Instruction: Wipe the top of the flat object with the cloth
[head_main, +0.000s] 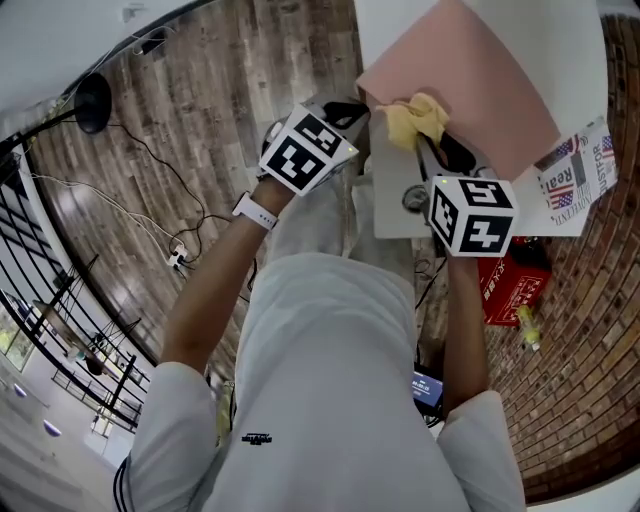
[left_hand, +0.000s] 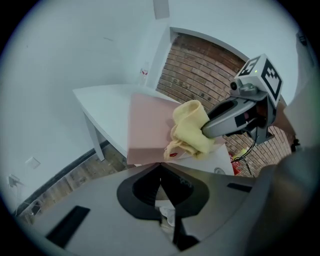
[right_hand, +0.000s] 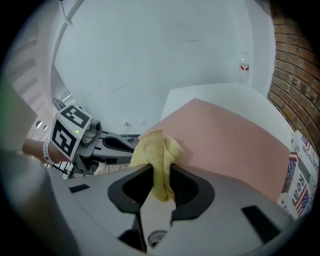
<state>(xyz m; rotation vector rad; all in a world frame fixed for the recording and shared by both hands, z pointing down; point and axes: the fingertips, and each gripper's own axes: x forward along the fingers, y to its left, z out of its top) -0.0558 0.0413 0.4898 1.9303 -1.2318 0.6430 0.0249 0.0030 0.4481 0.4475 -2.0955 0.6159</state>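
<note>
A white worktop is backed by a brick wall. A smooth pink flat board lies on it, cut off at the far end in the head view. At its near edge a crumpled yellow cloth (lower end hidden) is clamped by the right tool. The left tool is closed, empty.

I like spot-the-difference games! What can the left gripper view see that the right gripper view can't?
Only the left gripper view shows the right tool from outside, biting the cloth, and a table leg. Only the right gripper view shows the left tool from outside, and a flag paper. Both show the yellow cloth, the pink board and the white table.
</note>
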